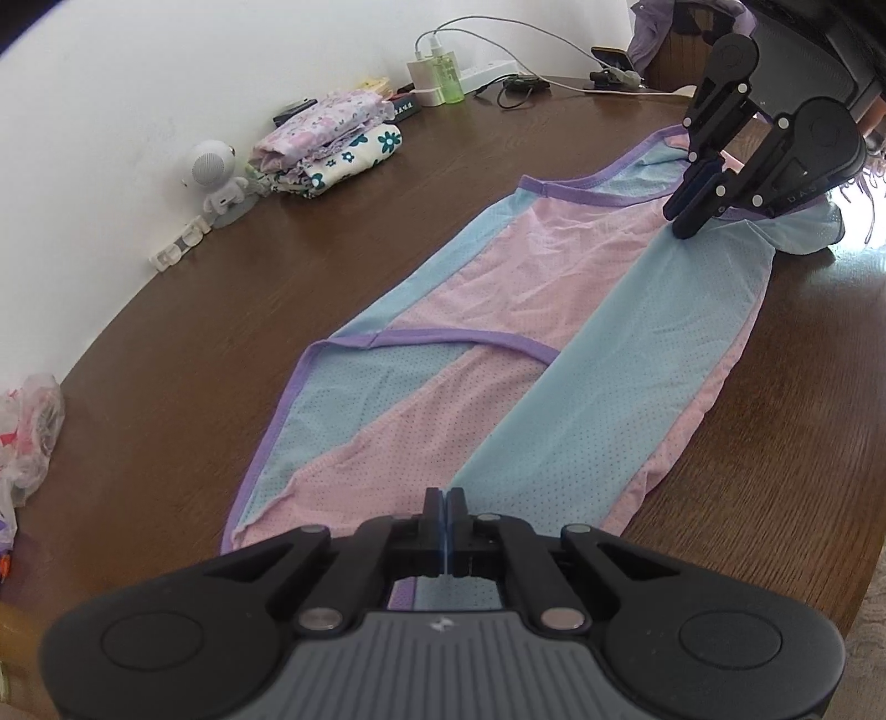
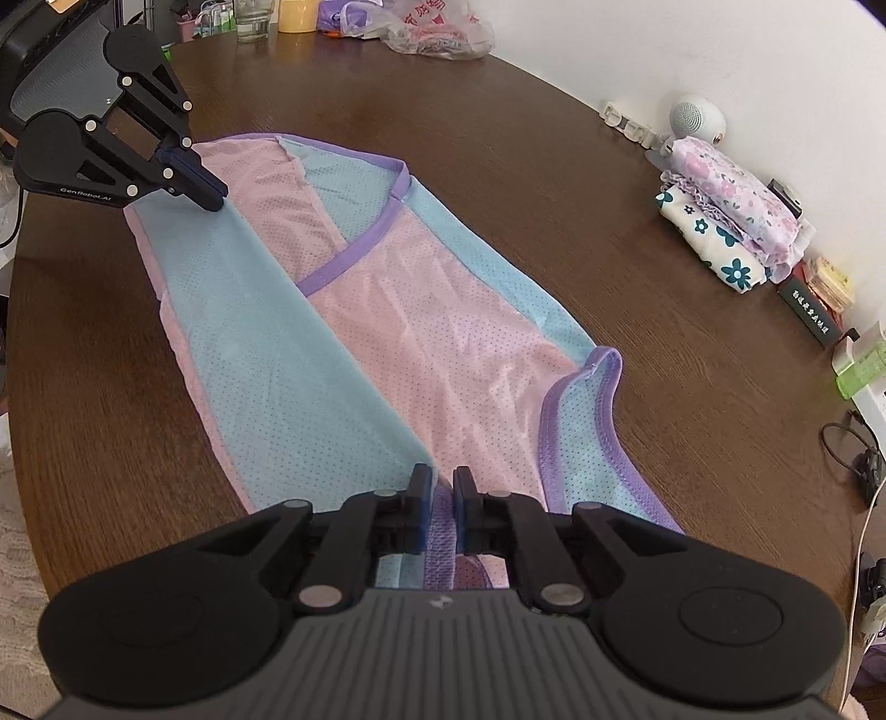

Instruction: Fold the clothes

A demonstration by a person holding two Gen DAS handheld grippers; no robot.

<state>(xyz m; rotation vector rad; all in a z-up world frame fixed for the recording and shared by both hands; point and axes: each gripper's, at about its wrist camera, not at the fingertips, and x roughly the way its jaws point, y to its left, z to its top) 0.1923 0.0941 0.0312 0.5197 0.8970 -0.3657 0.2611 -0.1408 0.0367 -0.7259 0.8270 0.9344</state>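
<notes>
Pink/blue mesh garment (image 1: pixel 542 310) spread lengthwise on tabletop (image 1: pixel 221 310), one long side folded over middle. Left gripper (image 1: pixel 444 501) pinched on one end; right gripper (image 2: pixel 441 487) slightly parted around purple trim at opp. end. Thin, light, limp, prob. slippery fabric; best gripped at bound edges/corners.

Plastic bag (image 1: pixel 27 437) cut by left edge; contents unclear.

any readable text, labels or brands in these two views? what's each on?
"GenRobot.AI": side of the left gripper, right wrist view.
Red characters on the plastic bag: too blurred to read.
Pale characters on the dark box by the wall: too small to read.
Faint letters on the right gripper: not legible.
</notes>
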